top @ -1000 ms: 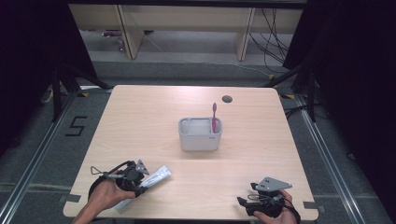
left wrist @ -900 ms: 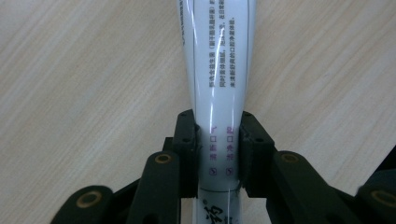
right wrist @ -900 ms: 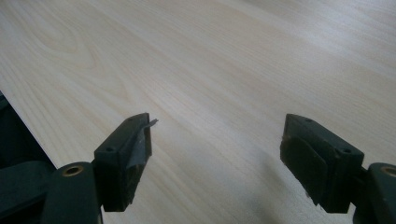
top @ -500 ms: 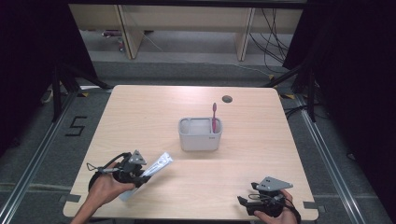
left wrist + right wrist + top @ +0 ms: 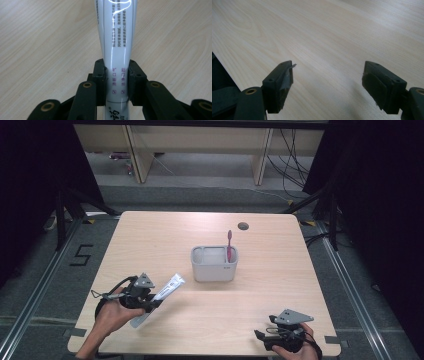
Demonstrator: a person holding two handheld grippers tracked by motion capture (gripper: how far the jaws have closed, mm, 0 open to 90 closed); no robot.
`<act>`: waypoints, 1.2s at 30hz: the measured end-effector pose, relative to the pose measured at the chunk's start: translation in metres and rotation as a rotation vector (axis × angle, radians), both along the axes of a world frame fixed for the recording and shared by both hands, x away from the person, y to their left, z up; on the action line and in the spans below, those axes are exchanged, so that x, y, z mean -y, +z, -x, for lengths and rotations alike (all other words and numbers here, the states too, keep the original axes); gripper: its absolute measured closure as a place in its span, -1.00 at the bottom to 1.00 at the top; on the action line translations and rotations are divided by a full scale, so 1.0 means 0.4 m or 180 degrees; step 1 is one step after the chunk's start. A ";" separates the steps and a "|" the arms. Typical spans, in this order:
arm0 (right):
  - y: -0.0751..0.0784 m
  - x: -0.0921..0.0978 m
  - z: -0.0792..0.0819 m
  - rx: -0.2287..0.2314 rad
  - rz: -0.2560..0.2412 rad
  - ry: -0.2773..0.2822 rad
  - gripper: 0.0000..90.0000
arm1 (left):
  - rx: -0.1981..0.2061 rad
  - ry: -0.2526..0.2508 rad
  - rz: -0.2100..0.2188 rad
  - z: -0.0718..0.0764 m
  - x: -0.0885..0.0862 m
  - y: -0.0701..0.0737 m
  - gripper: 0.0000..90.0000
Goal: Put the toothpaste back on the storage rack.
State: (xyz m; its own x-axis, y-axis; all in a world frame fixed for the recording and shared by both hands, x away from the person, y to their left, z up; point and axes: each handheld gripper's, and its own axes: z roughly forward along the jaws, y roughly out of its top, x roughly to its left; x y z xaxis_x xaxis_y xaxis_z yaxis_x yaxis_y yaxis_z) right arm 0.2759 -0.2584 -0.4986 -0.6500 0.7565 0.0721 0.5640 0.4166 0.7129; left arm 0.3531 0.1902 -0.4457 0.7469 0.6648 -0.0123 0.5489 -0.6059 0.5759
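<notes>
**Tube lifted toward the holder**

Over the tabletop [image 5: 150,240], near its front-left corner, our left gripper [image 5: 145,297] clamped the white toothpaste tube [image 5: 159,296], tilted toward the central grey holder [image 5: 214,270]. Since half a second earlier, the tube had risen forward. Our right gripper [image 5: 270,340] rested at the front-right corner, jaws apart.

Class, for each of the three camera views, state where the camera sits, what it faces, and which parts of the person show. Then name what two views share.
High view: above the person's side, facing forward and down on the table; both forearms, left gripper, right gripper, grey holder.
Left gripper view: on that gripper, along jaws clamping the toothpaste tube.
Right gripper view: along spread jaws, over wood.
Shared: the tube, in the high and left gripper views.
</notes>
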 end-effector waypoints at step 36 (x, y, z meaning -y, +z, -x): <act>-0.004 0.001 -0.002 -0.0012 -0.0013 0.0006 -0.43 | 0.0712 0.0259 0.1057 -0.056 0.076 0.093 0.59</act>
